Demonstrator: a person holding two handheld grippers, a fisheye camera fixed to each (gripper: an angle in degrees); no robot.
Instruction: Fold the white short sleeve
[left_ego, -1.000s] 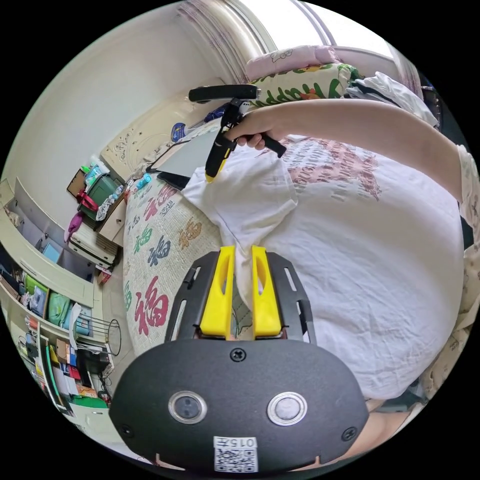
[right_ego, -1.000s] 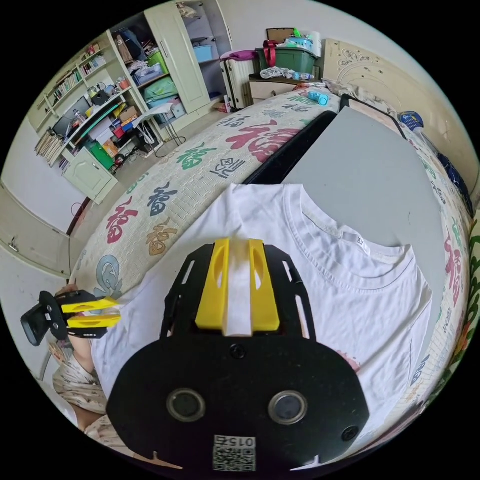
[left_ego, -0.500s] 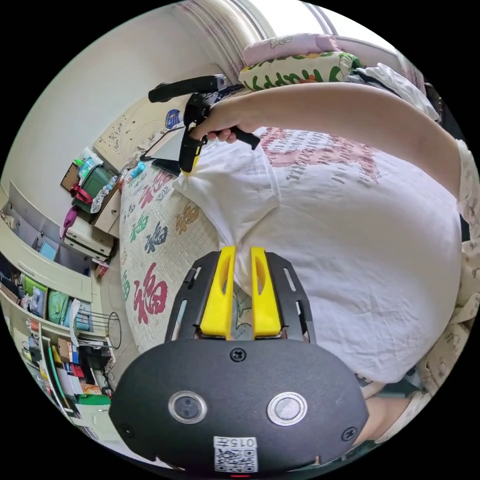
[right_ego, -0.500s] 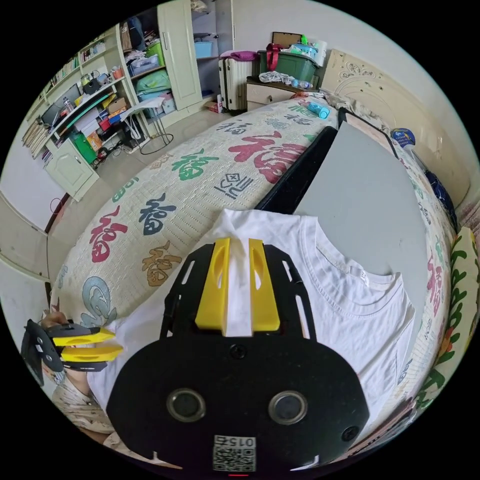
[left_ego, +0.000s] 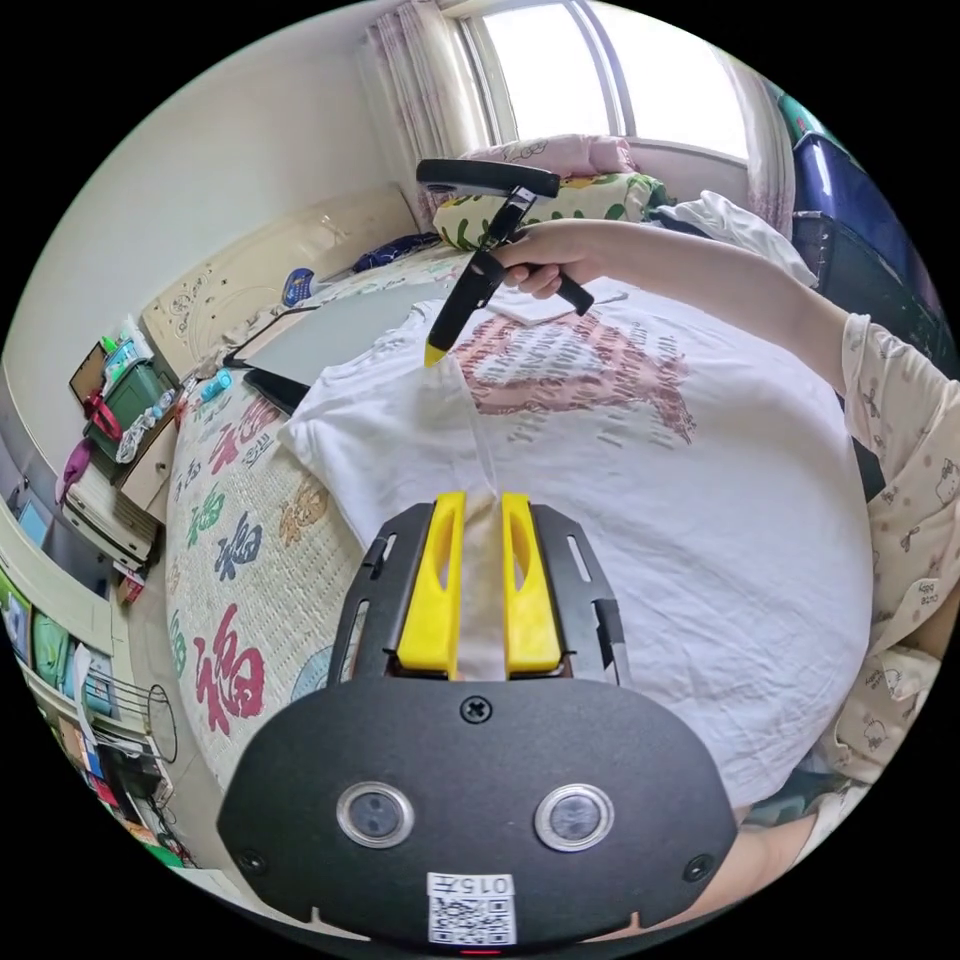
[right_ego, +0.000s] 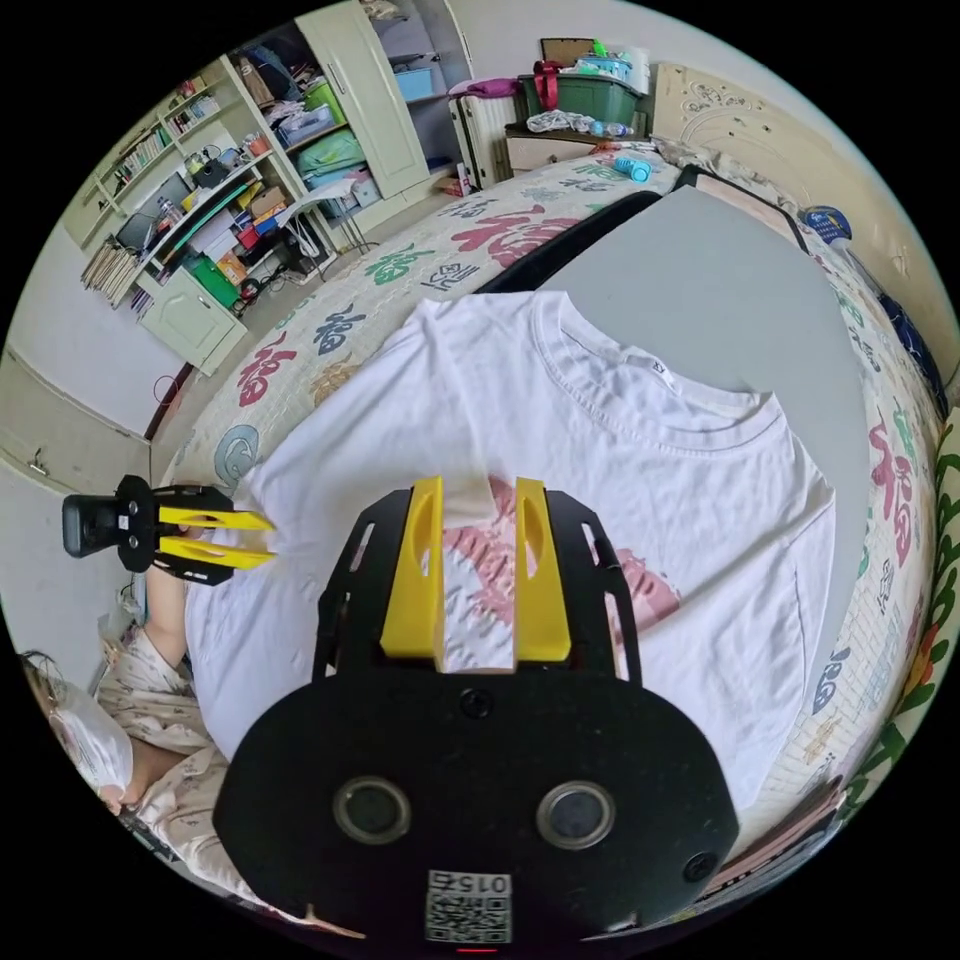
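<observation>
Shirt flat on bed, both grippers at its near-side edge.
White shirt (right_ego: 600, 440) lies print-up on patterned bed (right_ego: 330, 330). Left gripper (left_ego: 481, 590), 6 o'clock, pinches a fabric fold; right gripper (right_ego: 478, 580) slightly parted, a fold between its tips, grip uncertain.

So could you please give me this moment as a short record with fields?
garment: white T-shirt, spread print-side up, collar over a grey board
surface: patterned bed cover
left tool: shut on a raised fold of shirt near the side edge
right tool: jaws parted a little, white fabric between the tips; grip unclear
fold: one side being drawn over the print, not yet laid flat
</observation>
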